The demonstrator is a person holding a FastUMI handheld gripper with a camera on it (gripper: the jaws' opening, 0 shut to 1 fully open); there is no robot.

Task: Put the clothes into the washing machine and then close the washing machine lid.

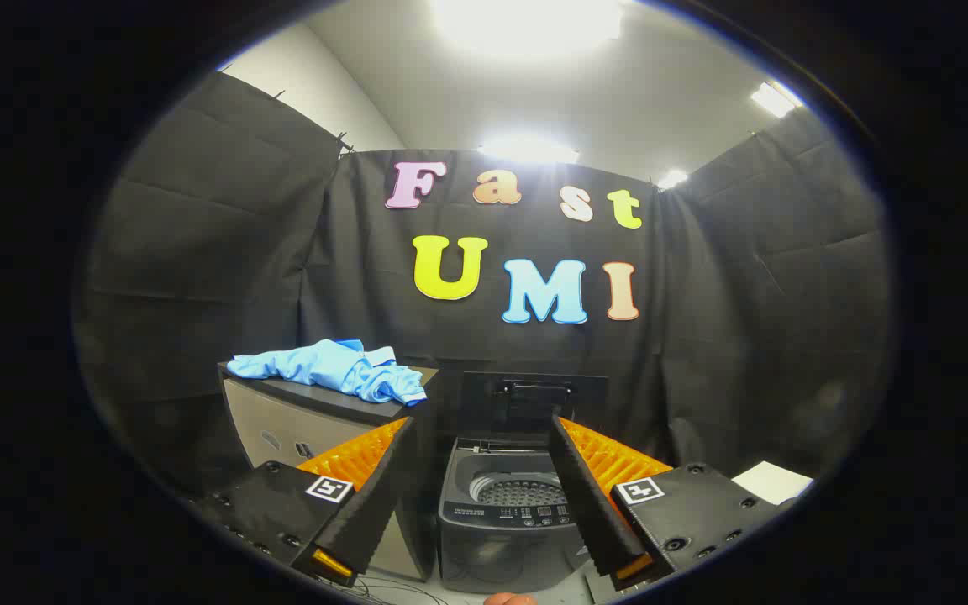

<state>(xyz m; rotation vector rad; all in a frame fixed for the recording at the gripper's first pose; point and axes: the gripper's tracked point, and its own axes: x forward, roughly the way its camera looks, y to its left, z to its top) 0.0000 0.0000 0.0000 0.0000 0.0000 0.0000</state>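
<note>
Clothes (333, 368), a crumpled light-blue heap, lie on a grey cabinet (299, 420) at about ten o'clock from the gripper (481, 428). Its fingers are spread wide, holding nothing. Between and beyond them, at twelve o'clock, stands the washing machine (507, 512), drum exposed, lid (533, 399) raised upright behind it.

washing machine (507, 514) panel markings unreadable
</note>
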